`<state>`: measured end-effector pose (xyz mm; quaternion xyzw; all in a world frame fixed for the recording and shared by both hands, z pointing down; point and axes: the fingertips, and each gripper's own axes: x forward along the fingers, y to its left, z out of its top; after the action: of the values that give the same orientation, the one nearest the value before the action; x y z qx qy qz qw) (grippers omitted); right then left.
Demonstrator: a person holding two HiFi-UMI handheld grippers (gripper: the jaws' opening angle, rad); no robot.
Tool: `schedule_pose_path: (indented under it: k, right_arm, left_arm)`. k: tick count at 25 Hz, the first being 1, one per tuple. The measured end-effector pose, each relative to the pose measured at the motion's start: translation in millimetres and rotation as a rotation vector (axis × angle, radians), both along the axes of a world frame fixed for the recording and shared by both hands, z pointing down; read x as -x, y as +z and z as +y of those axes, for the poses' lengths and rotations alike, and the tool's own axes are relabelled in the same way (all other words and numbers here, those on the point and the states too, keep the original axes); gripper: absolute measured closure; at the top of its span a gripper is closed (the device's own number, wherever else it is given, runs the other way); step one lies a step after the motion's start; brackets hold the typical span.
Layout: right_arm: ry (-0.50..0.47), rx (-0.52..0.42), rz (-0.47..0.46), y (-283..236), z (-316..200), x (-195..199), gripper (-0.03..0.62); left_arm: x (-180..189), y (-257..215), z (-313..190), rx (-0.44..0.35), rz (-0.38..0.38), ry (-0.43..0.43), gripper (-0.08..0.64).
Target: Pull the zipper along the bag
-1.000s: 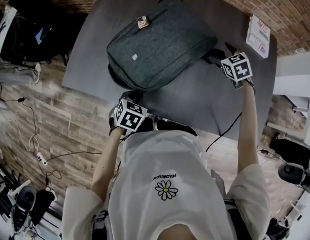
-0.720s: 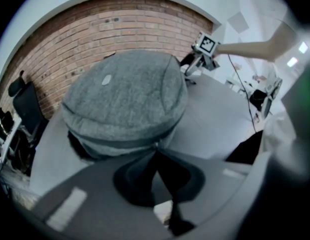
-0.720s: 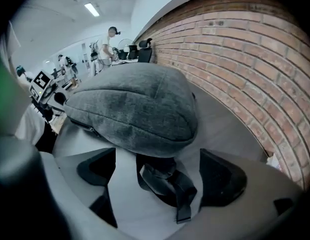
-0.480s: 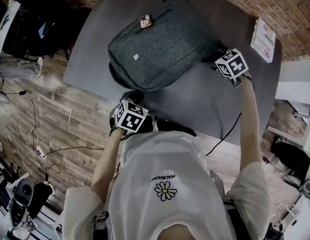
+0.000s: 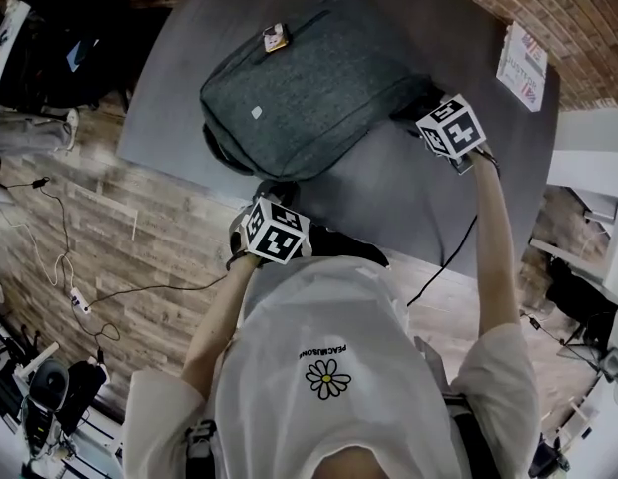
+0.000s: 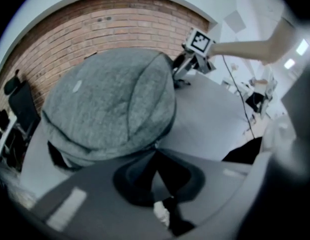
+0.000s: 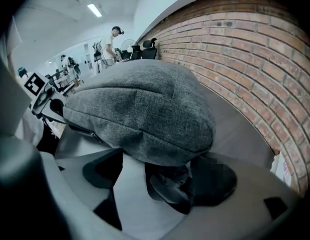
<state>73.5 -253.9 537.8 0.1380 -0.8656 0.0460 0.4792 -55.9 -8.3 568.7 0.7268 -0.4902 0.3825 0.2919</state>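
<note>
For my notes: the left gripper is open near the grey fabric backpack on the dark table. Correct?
No: the left gripper is shut, as the left gripper view shows; it is near the grey fabric backpack on the dark table.

Shirt [image 5: 318, 307]: we read upside-down print [image 5: 325, 351] over a daisy [image 5: 328, 378], roughly "PEAC…ONE" | card [image 5: 521, 56] on tabletop [image 5: 388, 203]: print too small for us | tag [image 5: 276, 38] on bag [image 5: 318, 93]: unreadable

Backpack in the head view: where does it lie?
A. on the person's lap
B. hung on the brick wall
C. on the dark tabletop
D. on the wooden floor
C: the grey backpack lies flat on the dark table, with bare tabletop showing around it.
</note>
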Motion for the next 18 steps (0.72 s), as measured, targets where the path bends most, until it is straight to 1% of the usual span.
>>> schedule_pose_path:
  k: [3, 6, 9, 12, 14, 16, 18]
  right_arm:
    - [0.000, 0.011, -0.007, -0.8, 11.5, -1.5, 0.193]
    - [-0.024, 0.009, 0.009, -1.1, 29.7, -2.8, 0.220]
    - [-0.063, 0.016, 0.015, -1.6, 56.4, -3.3, 0.229]
    - [-0.093, 0.032, 0.017, -2.2, 87.8, -1.1, 0.230]
    - [-0.095, 0.024, 0.021, -5.1, 105.1, 0.0, 0.237]
    - [-0.045, -0.011, -0.005, -16.9, 114.8, 0.8, 0.297]
    - [0.028, -0.061, -0.092, -41.4, 125.4, 8.9, 0.363]
  left_arm:
    - [6.2, 1.7, 1.6, -0.003, 0.034, -0.079, 0.546]
    - [33.9, 2.0, -3.5, -0.035, 0.028, -0.161, 0.548]
    - [73.6, -2.2, -10.7, -0.050, -0.041, -0.221, 0.548]
    - [111.1, -2.1, -19.3, -0.067, -0.099, -0.255, 0.548]
    - [132.1, -2.3, -26.4, -0.086, -0.121, -0.259, 0.548]
    - [145.4, -3.3, -33.6, -0.105, -0.122, -0.256, 0.548]
    - [152.4, -3.1, -38.4, -0.118, -0.117, -0.253, 0.548]
